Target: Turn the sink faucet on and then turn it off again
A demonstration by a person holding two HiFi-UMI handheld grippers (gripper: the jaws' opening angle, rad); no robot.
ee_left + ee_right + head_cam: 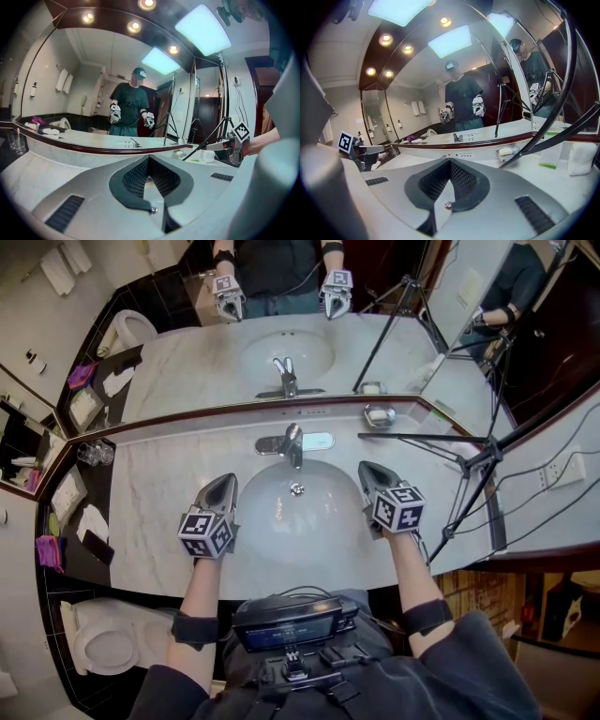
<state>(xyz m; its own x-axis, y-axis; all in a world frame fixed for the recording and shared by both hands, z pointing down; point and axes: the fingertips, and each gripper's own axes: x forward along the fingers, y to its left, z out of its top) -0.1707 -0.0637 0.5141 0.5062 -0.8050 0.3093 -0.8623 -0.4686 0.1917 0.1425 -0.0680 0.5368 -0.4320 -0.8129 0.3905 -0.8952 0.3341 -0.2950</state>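
One faucet [292,442] stands behind the sink [267,521] on the bench [159,493]. One soap dish [367,420] holds one bar [381,413]. The left gripper [225,481] and right gripper [367,469] flank the basin, jaws clenched together.

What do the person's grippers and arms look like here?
The left gripper and right gripper are pale grey wedge-shaped shells with dark textured pads, each carrying a white cube of black square markers. A black band wraps each forearm; the top is dark.
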